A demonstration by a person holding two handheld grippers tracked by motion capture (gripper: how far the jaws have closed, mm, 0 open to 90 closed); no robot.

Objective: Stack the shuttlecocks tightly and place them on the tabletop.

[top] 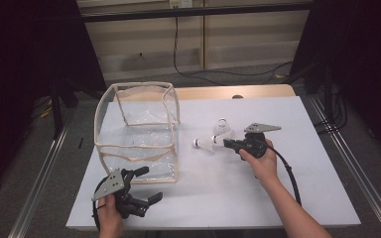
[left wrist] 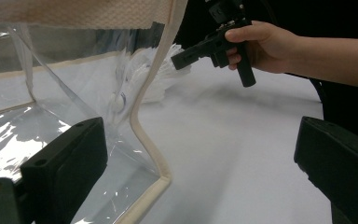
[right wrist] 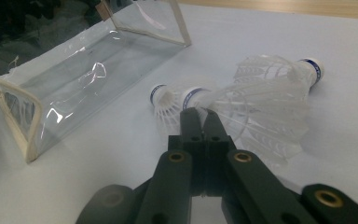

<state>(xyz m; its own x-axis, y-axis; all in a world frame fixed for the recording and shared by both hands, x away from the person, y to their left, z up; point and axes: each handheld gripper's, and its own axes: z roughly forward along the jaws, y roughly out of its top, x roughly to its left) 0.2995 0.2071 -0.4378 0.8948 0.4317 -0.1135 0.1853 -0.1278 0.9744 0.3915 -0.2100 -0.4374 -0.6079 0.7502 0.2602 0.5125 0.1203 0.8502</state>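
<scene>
From above, shuttlecocks (top: 209, 143) are seen on the desk (top: 228, 193) between the clear bag (top: 138, 134) and the closed right gripper (top: 227, 143), while the left gripper (top: 146, 186) is held wide; in its view, the bag's trim (left wrist: 147, 135) is seen before them; the right gripper view has its jaws pinched at a feather skirt (right wrist: 261, 116).

A white table (top: 228, 193) is carrying a clear plastic bag (top: 138, 131) with beige trim, standing at its left half. 3 white shuttlecocks (right wrist: 242, 105) are lying clustered just right of the bag.
</scene>
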